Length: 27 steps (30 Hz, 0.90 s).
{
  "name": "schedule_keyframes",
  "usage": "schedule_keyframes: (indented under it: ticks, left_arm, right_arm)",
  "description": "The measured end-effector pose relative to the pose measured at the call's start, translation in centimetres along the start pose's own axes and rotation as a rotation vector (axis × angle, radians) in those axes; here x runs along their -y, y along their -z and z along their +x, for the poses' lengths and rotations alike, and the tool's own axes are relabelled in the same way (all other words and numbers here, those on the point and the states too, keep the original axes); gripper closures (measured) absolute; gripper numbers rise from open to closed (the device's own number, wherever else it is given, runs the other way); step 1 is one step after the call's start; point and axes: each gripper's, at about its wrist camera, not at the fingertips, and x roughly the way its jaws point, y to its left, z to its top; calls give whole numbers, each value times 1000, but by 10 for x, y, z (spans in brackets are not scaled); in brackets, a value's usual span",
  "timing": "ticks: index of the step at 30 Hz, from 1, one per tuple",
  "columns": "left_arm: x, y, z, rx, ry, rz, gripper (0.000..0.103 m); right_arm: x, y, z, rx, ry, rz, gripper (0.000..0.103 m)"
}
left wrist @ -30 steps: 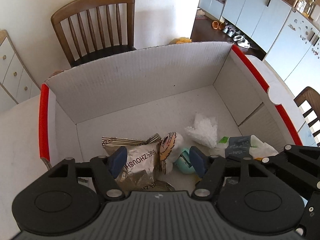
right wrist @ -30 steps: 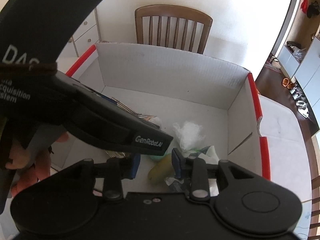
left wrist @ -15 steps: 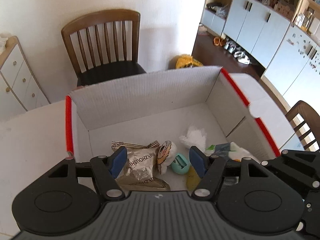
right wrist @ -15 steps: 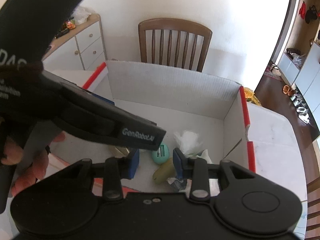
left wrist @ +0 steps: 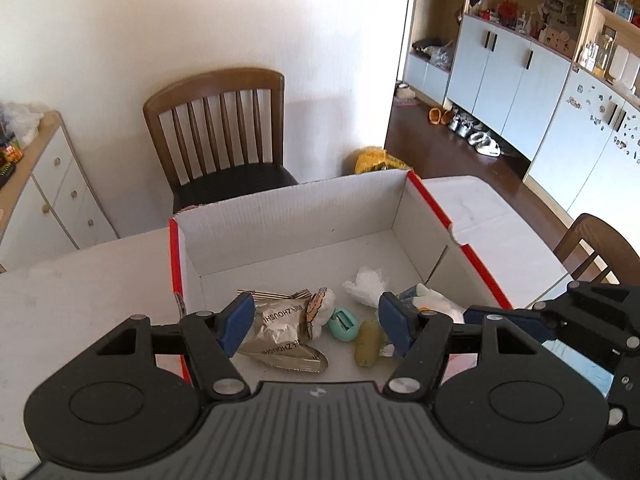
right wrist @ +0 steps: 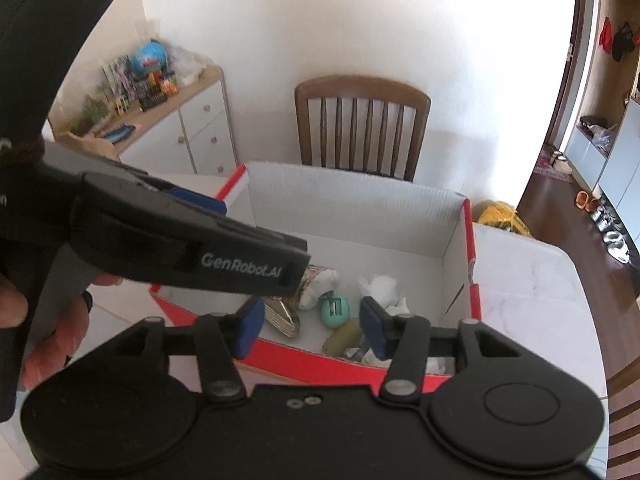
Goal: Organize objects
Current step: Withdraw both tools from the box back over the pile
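Observation:
A white cardboard box with red edges (left wrist: 436, 208) (right wrist: 466, 224) stands on the white table. In it lie a silver snack packet (left wrist: 280, 330), a small white doll (left wrist: 320, 310), a teal egg-shaped item (left wrist: 343, 324) (right wrist: 335, 312), an olive-green capsule (left wrist: 368, 344) (right wrist: 340, 338), crumpled white tissue (left wrist: 368, 282) (right wrist: 380, 286) and a paper packet (left wrist: 434, 304). My left gripper (left wrist: 316, 326) is open and empty, held above the box's near side. My right gripper (right wrist: 312, 328) is open and empty, above the box's near edge.
A wooden chair (left wrist: 218, 132) (right wrist: 360, 124) stands behind the table. A white drawer cabinet (left wrist: 44, 196) (right wrist: 188, 128) is at the left. Another chair (left wrist: 600, 248) is at the right. The left gripper's body (right wrist: 160, 236) crosses the right wrist view.
Both grippers have risen and pulled back from inside the box; the box now looks smaller and farther. Both stay open and empty.

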Motion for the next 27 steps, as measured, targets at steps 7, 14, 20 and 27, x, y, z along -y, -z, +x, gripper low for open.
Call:
schedule_keyframes:
  ticks: [7, 14, 20, 27]
  left_arm:
    - [14, 11, -34, 44, -6, 8, 31]
    - [28, 25, -65, 77, -1, 8, 25]
    - [35, 41, -88, 107, 12, -6, 20]
    - [42, 60, -109, 130, 25, -19, 19]
  right_arm:
    - [-2, 15, -36, 45, -31, -7, 41]
    - [-1, 26, -74, 96, -65, -17, 31]
    - [-2, 34, -95, 135, -79, -46, 19]
    - [-3, 49, -114, 163, -113, -72, 7]
